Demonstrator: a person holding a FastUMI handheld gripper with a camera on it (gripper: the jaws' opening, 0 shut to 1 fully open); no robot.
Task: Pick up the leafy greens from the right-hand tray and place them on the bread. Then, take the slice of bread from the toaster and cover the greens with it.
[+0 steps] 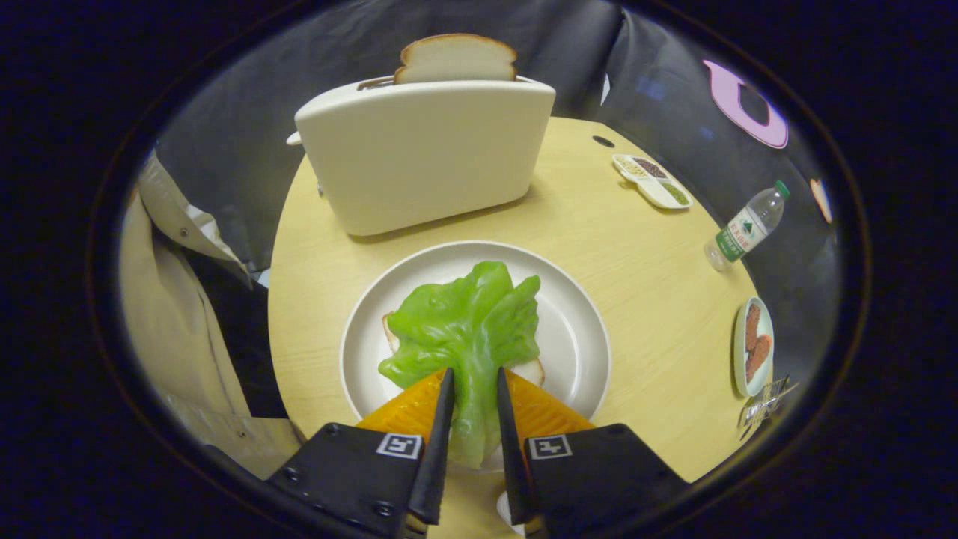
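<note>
My gripper [474,380] is shut on the stem end of the leafy greens [468,322], a glossy green leaf. The leaf spreads out ahead of the fingers over a slice of bread [530,369] lying on a round white plate [576,322]; only bits of the bread's edge peek out beside the leaf. Whether the leaf rests on the bread or hangs just above it, I cannot tell. Beyond the plate stands a cream toaster [426,153] with a second slice of bread [456,58] sticking up out of its slot.
All of it stands on a round pale wooden table [651,254]. Off to the right are a small divided dish of seeds [653,180], a plastic water bottle [747,226] and a small plate with brown patties [754,346]. A person in a beige coat [168,314] stands at the left.
</note>
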